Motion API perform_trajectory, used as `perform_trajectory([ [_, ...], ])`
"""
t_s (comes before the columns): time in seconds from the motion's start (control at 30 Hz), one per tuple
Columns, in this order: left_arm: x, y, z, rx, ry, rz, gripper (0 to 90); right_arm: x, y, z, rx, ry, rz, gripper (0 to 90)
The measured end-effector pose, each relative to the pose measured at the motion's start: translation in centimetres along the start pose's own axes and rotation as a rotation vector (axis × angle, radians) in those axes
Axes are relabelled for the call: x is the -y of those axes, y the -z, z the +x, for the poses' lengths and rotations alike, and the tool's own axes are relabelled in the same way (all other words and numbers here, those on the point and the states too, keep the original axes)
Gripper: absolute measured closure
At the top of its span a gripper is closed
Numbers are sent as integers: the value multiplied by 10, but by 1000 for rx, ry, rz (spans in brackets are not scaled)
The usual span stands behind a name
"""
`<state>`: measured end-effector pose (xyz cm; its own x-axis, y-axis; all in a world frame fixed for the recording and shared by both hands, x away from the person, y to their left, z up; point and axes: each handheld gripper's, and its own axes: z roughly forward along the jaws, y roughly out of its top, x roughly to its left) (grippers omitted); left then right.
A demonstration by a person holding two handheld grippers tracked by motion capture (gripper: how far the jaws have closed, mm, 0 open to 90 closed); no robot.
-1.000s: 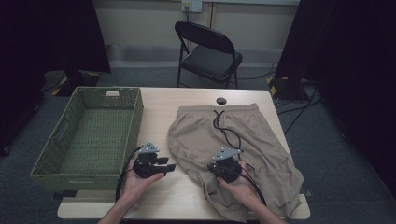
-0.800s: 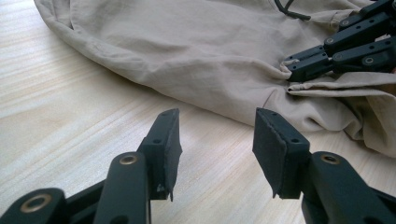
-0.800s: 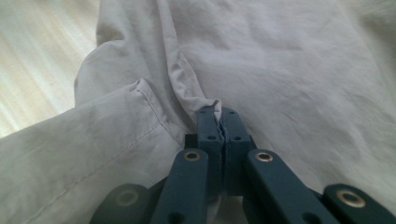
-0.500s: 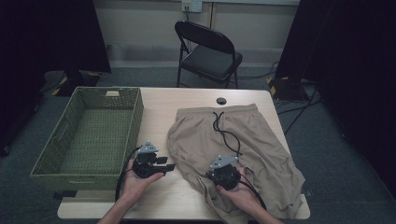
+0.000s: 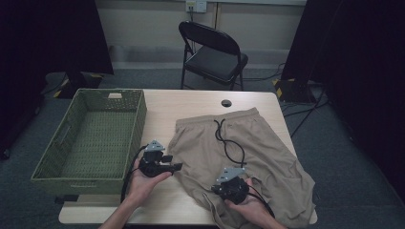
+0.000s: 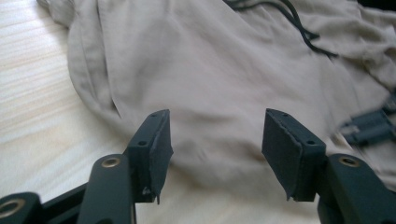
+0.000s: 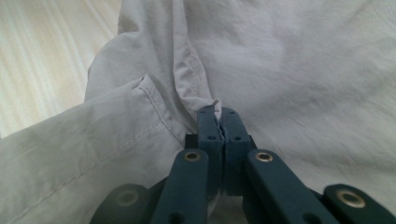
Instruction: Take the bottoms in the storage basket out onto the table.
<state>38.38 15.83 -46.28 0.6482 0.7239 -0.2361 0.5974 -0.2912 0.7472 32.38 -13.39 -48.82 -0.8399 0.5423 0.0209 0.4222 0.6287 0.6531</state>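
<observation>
Beige shorts [image 5: 272, 157] with a black drawstring [image 5: 229, 143] lie spread over the right half of the table. My left gripper [image 5: 177, 166] sits at the shorts' left edge. Its jaws [image 6: 215, 140] stand apart and have just been opening; the shorts [image 6: 210, 70] lie under and ahead of the gap, untouched by the pads [image 6: 156, 140]. My right gripper [image 5: 215, 188] is near the table's front edge, over the near hem. In the right gripper view that gripper [image 7: 222, 116] is shut on a pinched fold of the shorts [image 7: 303, 70].
An empty green woven basket [image 5: 90, 138] fills the left end of the wooden table [image 5: 191, 102]. A black cable hole [image 5: 226, 103] sits near the far edge. A black folding chair [image 5: 215, 52] stands behind the table. My right gripper [image 6: 369, 128] shows at the right of the left gripper view.
My right gripper has drawn back toward the table's front edge, pulling its pinch of cloth along. The left hand has stayed in place.
</observation>
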Motion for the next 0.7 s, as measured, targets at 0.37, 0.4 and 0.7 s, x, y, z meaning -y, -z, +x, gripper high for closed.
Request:
perform_trajectory([
  [0.37, -17, -22, 23, -83, 32, -5, 398, 3, 2, 0, -9, 3, -4, 878],
  [0.4, -18, -23, 24, -83, 33, 1, 398, 3, 2, 0, -7, 1, -4, 872],
  [0.7, -9, -37, 33, -116, 49, 37, 408, 3, 2, 0, -3, -7, -23, 701],
])
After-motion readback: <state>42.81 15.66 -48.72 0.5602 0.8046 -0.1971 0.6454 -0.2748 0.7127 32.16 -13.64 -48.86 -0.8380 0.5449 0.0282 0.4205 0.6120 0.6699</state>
